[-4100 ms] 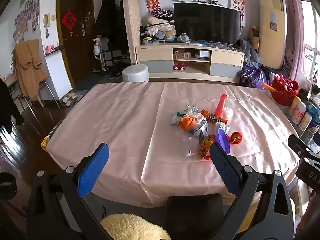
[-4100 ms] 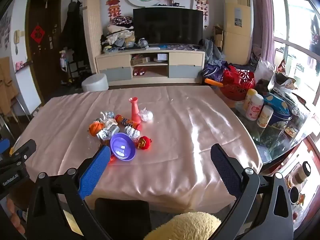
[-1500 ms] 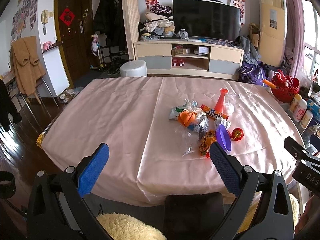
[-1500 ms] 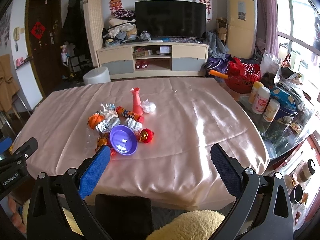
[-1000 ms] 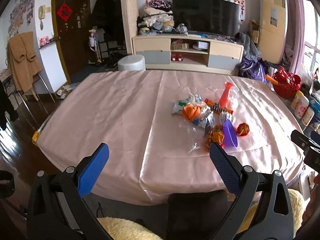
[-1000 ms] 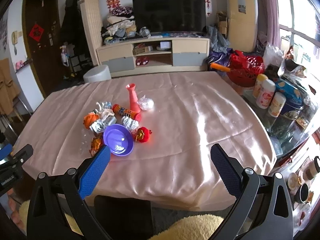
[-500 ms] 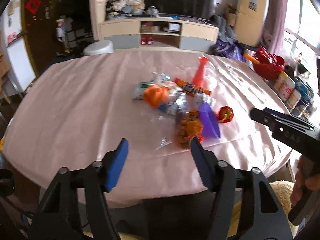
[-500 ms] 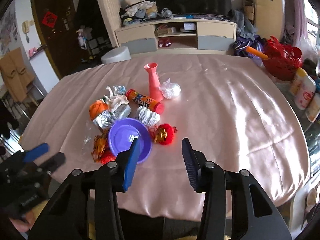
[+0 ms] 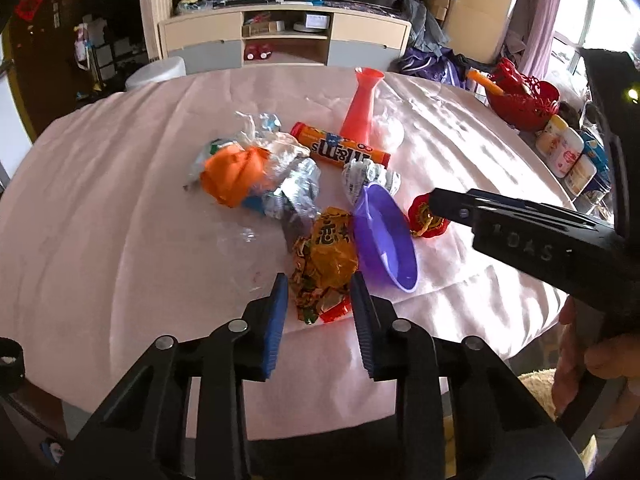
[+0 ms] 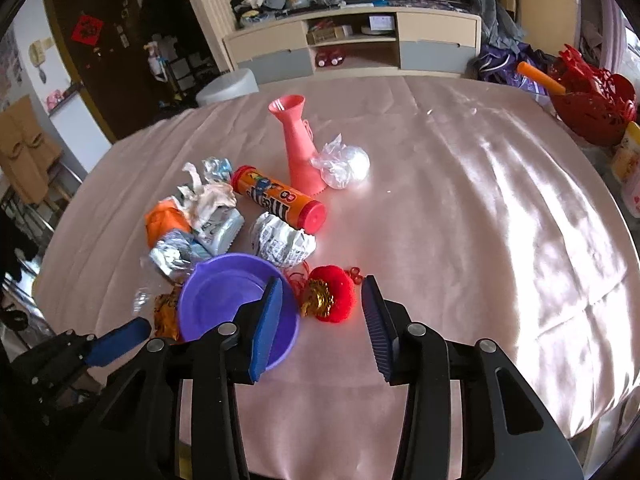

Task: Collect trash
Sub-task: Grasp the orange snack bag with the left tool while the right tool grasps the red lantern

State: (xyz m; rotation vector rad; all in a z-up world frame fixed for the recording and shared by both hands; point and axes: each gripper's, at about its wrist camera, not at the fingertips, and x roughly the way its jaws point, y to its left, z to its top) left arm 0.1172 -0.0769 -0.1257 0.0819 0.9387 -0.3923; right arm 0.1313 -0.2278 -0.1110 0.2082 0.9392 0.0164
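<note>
A pile of trash lies on the pink tablecloth point(image 9: 100, 220): an orange-yellow snack wrapper point(image 9: 324, 268), crumpled foil point(image 9: 296, 192), an orange bag point(image 9: 234, 174), a candy tube point(image 9: 340, 150) and a paper ball point(image 10: 282, 244). A purple bowl point(image 10: 224, 304) sits beside them. My left gripper point(image 9: 318, 292) is open, its jaws on either side of the snack wrapper's near end. My right gripper point(image 10: 322, 296) is open around a red ornament point(image 10: 334, 296), its left finger over the bowl's rim.
A pink vase point(image 10: 298, 144) stands behind the pile with a clear plastic ball point(image 10: 344, 164) beside it. A red basket point(image 10: 592, 108) and bottles point(image 9: 564, 152) are at the table's right edge. A TV cabinet point(image 10: 352, 44) stands beyond the table.
Both grippers have moved forward and down over the table to the pile. Both have narrowed from wide open to partly open, the left around the wrapper, the right around the ornament.
</note>
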